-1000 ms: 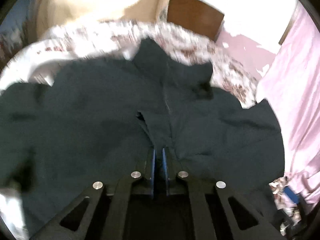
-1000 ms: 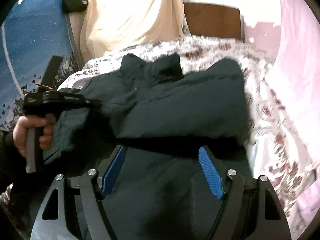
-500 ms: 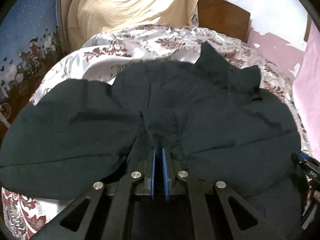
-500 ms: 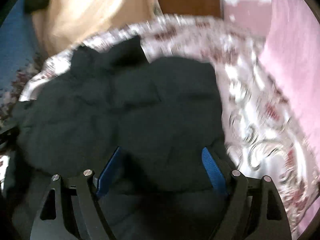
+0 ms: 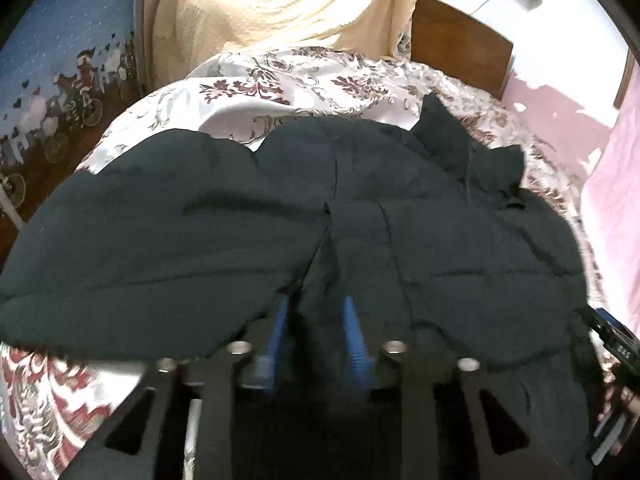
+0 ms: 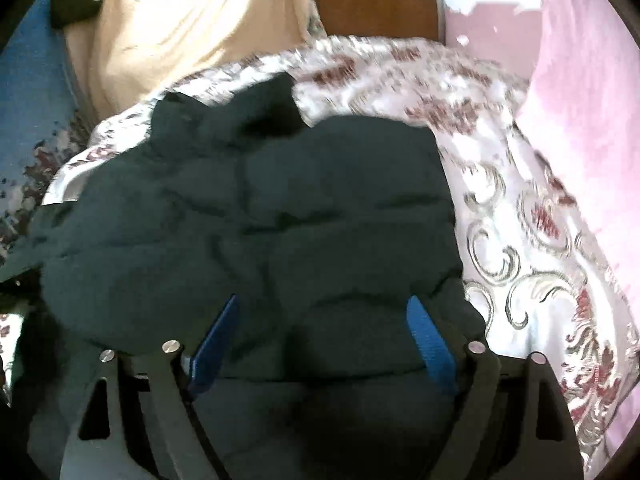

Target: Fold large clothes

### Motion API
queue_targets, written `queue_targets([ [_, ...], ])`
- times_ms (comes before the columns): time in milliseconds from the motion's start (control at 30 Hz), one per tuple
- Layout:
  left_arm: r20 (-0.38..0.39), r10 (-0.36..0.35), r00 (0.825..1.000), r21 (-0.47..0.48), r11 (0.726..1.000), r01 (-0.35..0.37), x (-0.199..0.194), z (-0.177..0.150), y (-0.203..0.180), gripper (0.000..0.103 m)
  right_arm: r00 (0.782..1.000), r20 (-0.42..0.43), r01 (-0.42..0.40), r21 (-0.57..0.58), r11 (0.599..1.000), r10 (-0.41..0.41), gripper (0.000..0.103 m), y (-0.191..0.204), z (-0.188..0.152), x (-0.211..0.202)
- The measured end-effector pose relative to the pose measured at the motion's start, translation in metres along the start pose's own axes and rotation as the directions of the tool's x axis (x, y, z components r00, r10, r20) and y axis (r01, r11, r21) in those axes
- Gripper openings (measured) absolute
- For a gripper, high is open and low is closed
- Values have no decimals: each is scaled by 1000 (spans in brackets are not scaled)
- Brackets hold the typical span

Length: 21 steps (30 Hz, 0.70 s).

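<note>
Dark quilted jacket [image 5: 280, 220] lies spread on the floral bedspread [image 5: 280, 80], collar toward the wooden headboard [image 5: 460, 52]. Left claw [image 5: 316, 320] is opening, fabric fold between its pads, unpressed. Right claw [image 6: 320, 332] is opening wide over the jacket, gripping nothing. Judgement: soft, puffy, light, likely slippery (shell fabric); grip hems or seams.

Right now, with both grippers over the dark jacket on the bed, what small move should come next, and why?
Probably finish letting go and lift the left gripper clear: its jaws are opening with a fold of the dark jacket between them. The right gripper is opening too.
</note>
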State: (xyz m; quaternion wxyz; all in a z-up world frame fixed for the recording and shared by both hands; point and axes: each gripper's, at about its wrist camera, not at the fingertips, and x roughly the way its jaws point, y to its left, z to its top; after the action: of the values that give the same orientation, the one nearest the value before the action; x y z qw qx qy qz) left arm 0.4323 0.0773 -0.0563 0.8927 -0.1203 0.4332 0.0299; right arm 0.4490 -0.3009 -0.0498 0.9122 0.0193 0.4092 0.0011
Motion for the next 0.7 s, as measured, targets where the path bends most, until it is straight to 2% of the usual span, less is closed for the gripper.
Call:
queue_targets([
  [67,13,-26,1000,-34,999,27,-17,-5,14,77,998,23,-53,-35,998,53,87,25,3,-13],
  [133,44,-20,999,-87,996,24,-37,-10,32,87,994,23,-101,-70,992,102,89,51,4,-18],
  [233,43,-14,999,-152,988,20,-62,-14,68,87,987,25,-151,-163,975,157,89,105,0,-19],
  [433,15,124,992,-283,952,-114,-91,-24,166,88,979,28,-183,-311,933,202,89,212,-6,-13],
  [500,0,146,989,-348,928,-137,-96,-30,205,88,985,38,-144,-333,932,166,89,240,-6,-9],
  [600,-17,131,991,-423,897,-126,-100,-38,252,88,995,54,-65,-316,947,86,89,267,-6,7],
  [700,-36,87,996,-525,846,-93,-97,-49,299,88,997,15,-62,-303,951,70,89,276,-12,23],
])
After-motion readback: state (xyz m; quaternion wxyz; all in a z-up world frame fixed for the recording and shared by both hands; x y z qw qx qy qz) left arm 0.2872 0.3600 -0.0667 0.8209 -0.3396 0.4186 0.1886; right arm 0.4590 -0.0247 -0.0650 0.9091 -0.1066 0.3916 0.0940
